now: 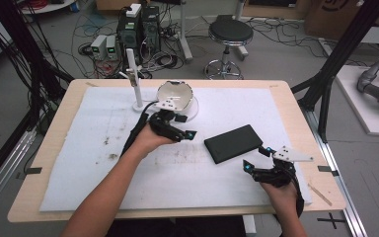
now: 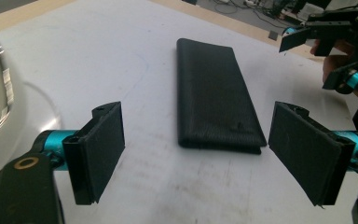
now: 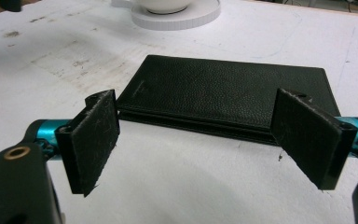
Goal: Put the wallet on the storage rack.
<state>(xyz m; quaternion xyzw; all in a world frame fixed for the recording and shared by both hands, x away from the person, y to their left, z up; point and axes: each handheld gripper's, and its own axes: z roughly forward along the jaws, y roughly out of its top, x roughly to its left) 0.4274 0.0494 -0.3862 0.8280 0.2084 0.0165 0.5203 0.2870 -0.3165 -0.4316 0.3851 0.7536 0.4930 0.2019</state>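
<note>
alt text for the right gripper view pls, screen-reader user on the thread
A closed black leather wallet lies flat on a stained white mat, just beyond the open right gripper, whose two black padded jaws frame it without touching. A white bowl sits on a round white base at the top edge.

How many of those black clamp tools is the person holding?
2. The left gripper is in the left hand, beside the white bowl; the right gripper is in the right hand, near the black leather wallet. Both stand open, holding nothing.

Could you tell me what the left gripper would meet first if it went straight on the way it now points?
Probably the flat black leather wallet: it lies closed directly ahead of the open left gripper, with bare white foam between.
</note>
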